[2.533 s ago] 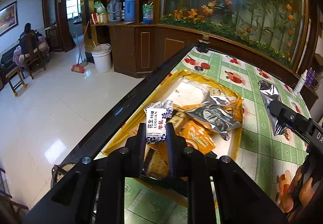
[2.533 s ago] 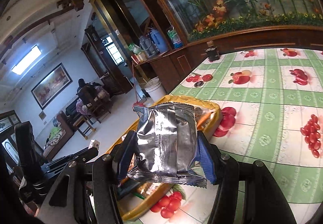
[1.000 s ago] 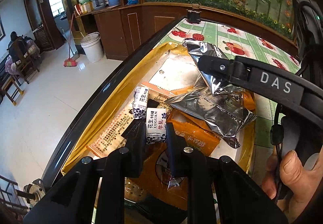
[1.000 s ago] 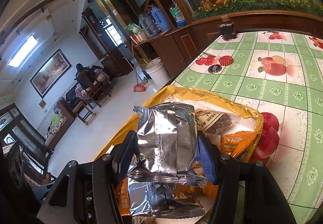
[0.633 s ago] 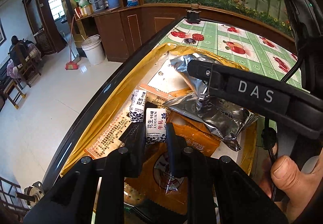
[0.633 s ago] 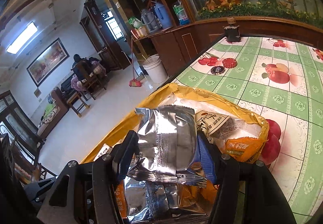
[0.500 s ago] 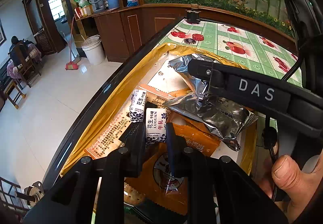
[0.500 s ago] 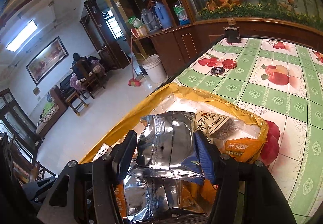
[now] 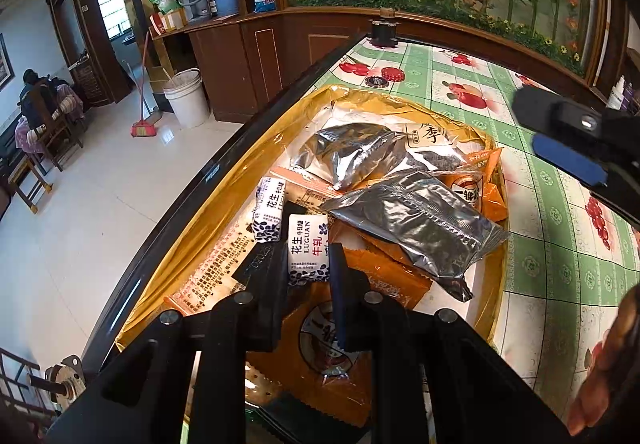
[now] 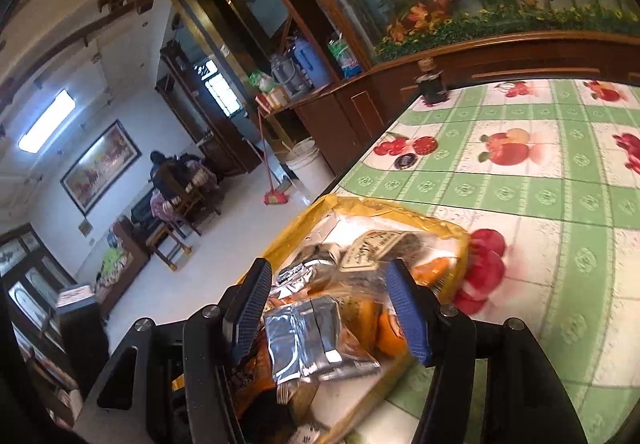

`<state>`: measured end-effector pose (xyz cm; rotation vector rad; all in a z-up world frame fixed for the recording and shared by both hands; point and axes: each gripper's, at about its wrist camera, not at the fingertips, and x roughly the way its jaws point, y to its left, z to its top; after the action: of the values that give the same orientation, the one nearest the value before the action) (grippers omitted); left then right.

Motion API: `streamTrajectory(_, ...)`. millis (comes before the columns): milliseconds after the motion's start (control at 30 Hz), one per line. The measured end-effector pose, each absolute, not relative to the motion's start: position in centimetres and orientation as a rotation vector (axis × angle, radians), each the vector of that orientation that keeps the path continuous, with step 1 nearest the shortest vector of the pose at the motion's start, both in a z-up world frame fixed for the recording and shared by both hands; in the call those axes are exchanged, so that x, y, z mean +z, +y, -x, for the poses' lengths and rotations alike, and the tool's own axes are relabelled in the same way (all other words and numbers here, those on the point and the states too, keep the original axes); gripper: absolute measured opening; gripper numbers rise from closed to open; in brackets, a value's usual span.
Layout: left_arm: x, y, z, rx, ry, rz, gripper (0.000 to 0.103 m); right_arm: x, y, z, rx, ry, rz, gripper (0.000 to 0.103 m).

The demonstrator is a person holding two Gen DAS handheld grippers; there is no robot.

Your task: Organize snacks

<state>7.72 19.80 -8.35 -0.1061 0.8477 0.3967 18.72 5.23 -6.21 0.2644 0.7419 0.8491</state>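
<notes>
Dropped silver packet (image 9: 352,152) now overlaps another silver pack (image 9: 420,220) in tray (image 9: 192,244).

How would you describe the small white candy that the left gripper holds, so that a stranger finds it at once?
On the green fruit-pattern tablecloth lies a yellow bag full of snack packets. At its near end, the left gripper pinches a small white candy with dark blue flowers and red characters. Its twin lies loose, just to the left; only this one sits between black fingers.

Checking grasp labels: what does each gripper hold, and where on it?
Left gripper pinches the white candy by its long sides. Right gripper is open, holding nothing.
</notes>
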Motion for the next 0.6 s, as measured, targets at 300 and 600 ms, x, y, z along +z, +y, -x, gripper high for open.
streamTrajectory(300,-8.4,19.0,-7.6,0.406,0.859,0.104,0.019,-6.2,1.6,-17.2,0.823,0.757,-0.315,0.062)
streamTrajectory(600,-6.9,18.7,-5.6,0.431,0.809,0.115,0.078,-6.0,-0.4,-15.6,0.821,0.751,-0.319,0.062)
